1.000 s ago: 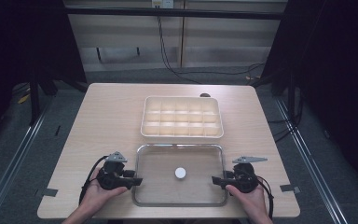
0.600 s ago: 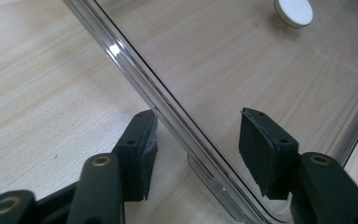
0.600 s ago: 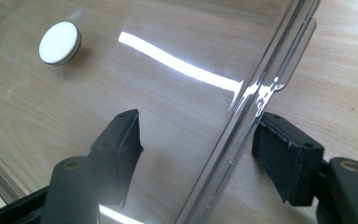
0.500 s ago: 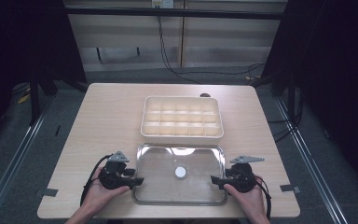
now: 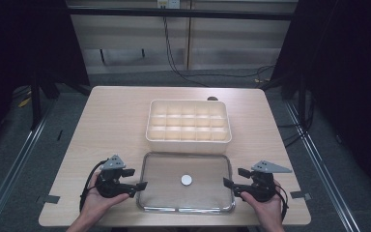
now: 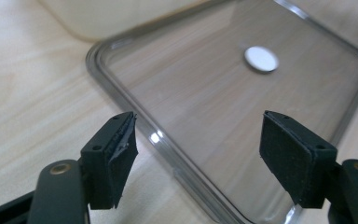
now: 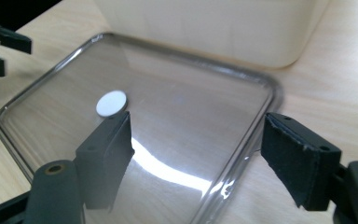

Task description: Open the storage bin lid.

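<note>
From the high view we record the clear lid [image 5: 185,182] flat on the table [image 5: 116,121], just before the compartment box [image 5: 189,121], flanked by our left gripper [image 5: 141,185] and right gripper [image 5: 228,182]. In both gripper views our jaws, just opening, stand spread over the lid's rim, gripping nothing.

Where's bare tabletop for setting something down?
Left of the compartment box and right of it, plus the strip behind it. Crowded up front: clear lid flat, left gripper and right gripper flanking.
</note>
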The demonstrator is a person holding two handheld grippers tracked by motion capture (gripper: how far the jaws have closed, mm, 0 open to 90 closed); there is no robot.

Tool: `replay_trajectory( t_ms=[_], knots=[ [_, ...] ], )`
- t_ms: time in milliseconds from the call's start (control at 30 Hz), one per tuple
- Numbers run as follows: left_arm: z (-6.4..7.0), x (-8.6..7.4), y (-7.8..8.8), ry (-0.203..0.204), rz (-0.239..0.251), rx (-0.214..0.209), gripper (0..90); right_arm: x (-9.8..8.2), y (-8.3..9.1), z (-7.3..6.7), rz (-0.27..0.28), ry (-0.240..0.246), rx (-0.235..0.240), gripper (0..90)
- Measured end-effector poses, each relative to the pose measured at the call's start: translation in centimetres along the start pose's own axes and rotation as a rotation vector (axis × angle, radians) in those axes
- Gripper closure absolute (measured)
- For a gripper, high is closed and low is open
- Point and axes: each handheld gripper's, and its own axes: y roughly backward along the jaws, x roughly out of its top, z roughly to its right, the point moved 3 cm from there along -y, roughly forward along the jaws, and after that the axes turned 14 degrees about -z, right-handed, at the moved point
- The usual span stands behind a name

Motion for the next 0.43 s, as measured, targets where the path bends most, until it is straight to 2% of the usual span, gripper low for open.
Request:
replay_trajectory(
  t_ms=[133,233,300,333,433],
  knots=[
    [-0.1,-0.9,1.7,0.024,0.057,0.011,26.7,0.0,1.7,-0.3,0.077,0.007,-0.003,21.7],
    [-0.4,-1.8,2.8,0.038,0.073,0.036,26.2,0.1,2.8,-0.4,0.123,0.022,-0.022,20.3],
    [-0.6,-2.4,3.2,0.072,0.077,0.023,26.9,0.2,3.3,-0.3,0.134,0.017,-0.041,18.4],
    [-0.8,-2.8,3.4,0.079,0.079,0.033,26.9,0.3,3.5,-0.1,0.136,0.019,-0.039,17.4],
    [-1.2,-2.6,3.5,0.102,0.095,0.033,26.4,0.1,3.6,0.6,0.129,0.009,-0.037,16.1]
  ],
)
